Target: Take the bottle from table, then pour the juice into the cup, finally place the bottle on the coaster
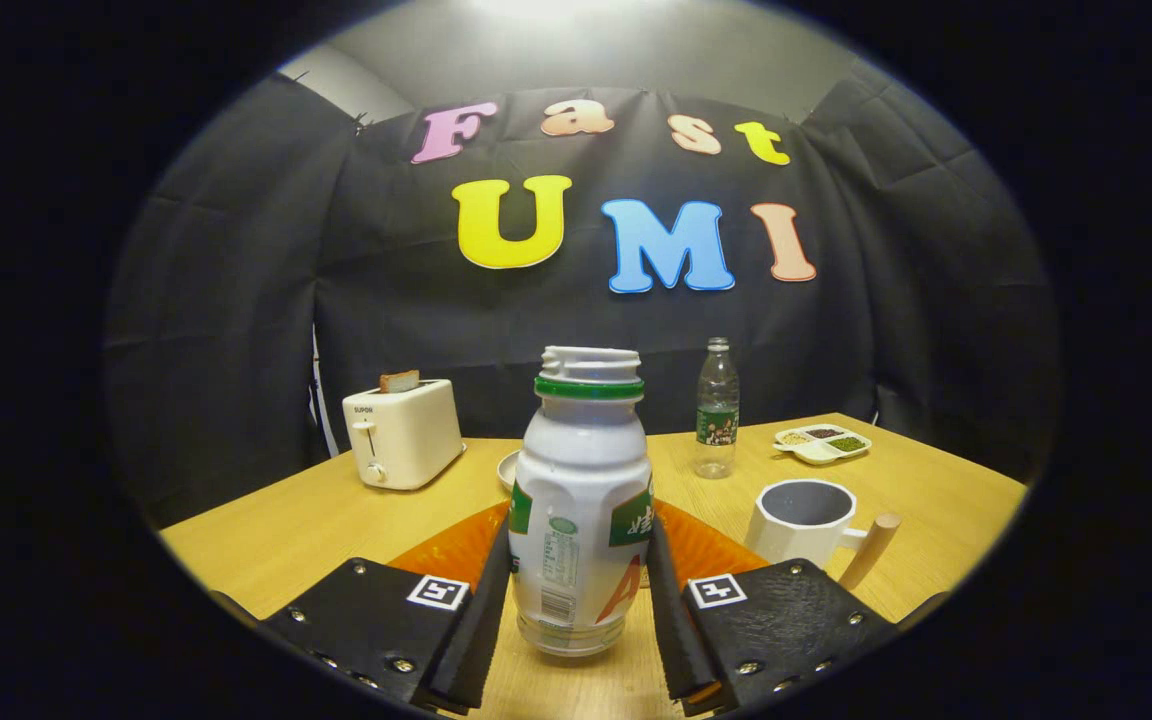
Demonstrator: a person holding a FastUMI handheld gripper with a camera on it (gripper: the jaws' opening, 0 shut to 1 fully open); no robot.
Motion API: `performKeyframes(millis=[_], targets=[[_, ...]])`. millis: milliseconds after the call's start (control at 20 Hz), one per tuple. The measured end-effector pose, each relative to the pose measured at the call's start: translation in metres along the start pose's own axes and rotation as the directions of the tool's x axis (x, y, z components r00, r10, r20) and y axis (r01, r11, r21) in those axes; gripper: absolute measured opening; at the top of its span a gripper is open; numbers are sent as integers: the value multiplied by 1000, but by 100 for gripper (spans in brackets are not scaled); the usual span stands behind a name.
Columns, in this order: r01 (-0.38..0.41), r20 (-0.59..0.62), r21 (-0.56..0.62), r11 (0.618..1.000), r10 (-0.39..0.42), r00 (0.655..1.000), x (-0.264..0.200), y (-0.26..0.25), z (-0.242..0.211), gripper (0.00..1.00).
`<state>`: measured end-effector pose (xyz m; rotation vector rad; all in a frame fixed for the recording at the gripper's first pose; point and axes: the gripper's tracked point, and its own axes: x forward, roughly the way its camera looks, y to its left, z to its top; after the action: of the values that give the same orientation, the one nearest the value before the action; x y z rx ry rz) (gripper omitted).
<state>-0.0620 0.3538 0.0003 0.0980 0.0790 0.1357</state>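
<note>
The gripper [579,610] has its two fingers pinching the bottle [581,500] by its lower sides, one pad on each flank; the bottle stands upright between them, cap off, mouth open, a green ring under the threads; whether its base touches the table [286,530] cannot be told, nor can its contents be seen through the white wall, though the clear base shows no colour.

From the bottle, the cup [804,520] sits at 3 o'clock, just beyond the right finger, white, faceted, with a wooden peg handle; its inside looks grey and empty. An orange coaster [456,545] lies flat behind the bottle, showing on both sides of it. A rim of a small dish [507,470] peeks out at 11 o'clock; a clear water bottle [717,410] stands capped at 1 o'clock, seemingly nearly empty; a divided tray [824,443] at 2 o'clock holds dark, pale and green bits in separate wells. A toaster [403,432] at 10 o'clock has a slice of bread [399,381] in its slot.

Bare tabletop lies left of the coaster, towards the near left edge; a strip lies between cup and tray.

The bottle's label carries print too small to read.
</note>
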Motion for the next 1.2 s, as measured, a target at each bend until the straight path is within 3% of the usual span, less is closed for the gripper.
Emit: performKeyframes(millis=[500,850,1200], targets=[[30,-38,266,964,-21,999,15,-16,12,65],[50,-72,479,876,-17,997,22,-25,4,65],[43,-70,571,820,-3,998,26,-30,1,65]])
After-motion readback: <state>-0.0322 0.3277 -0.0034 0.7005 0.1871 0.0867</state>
